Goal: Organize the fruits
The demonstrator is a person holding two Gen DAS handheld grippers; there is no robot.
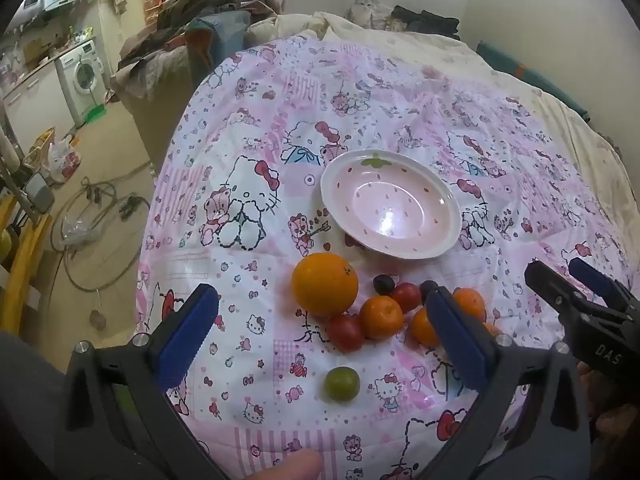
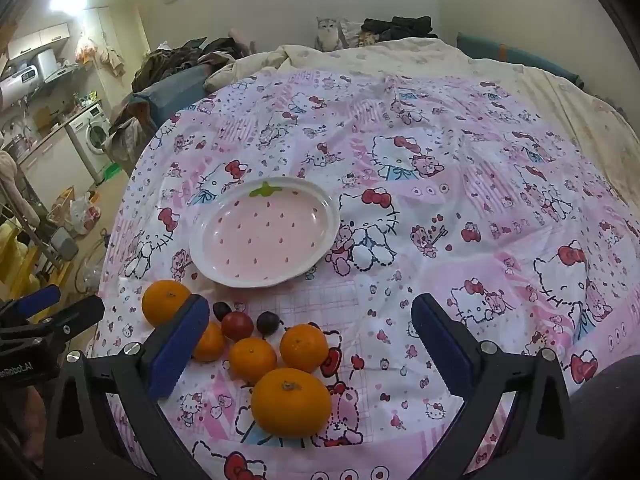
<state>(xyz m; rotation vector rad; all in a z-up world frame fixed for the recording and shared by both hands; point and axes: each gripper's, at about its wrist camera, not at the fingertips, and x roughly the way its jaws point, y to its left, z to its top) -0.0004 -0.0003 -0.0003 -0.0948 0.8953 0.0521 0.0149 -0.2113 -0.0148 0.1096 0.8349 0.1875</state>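
Note:
A pink strawberry-pattern plate (image 1: 448,204) (image 2: 320,216) lies empty on the Hello Kitty sheet. Fruit sits in front of it: a large orange (image 1: 325,284) (image 2: 165,301), several small tangerines (image 1: 381,317) (image 2: 291,402), red cherry tomatoes (image 1: 346,332) (image 2: 237,325), dark grapes (image 1: 382,283) (image 2: 267,322) and a green tomato (image 1: 341,384). My left gripper (image 1: 320,324) is open and empty, hovering over the fruit. My right gripper (image 2: 310,340) is open and empty above the tangerines; it also shows at the right of the left wrist view (image 1: 568,280).
The Hello Kitty sheet (image 1: 280,120) covers a bed. A cat (image 2: 328,32) sits at the far end beside piled clothes (image 2: 400,26). A washing machine (image 1: 82,76) and cluttered floor with cables lie off the bed's left edge.

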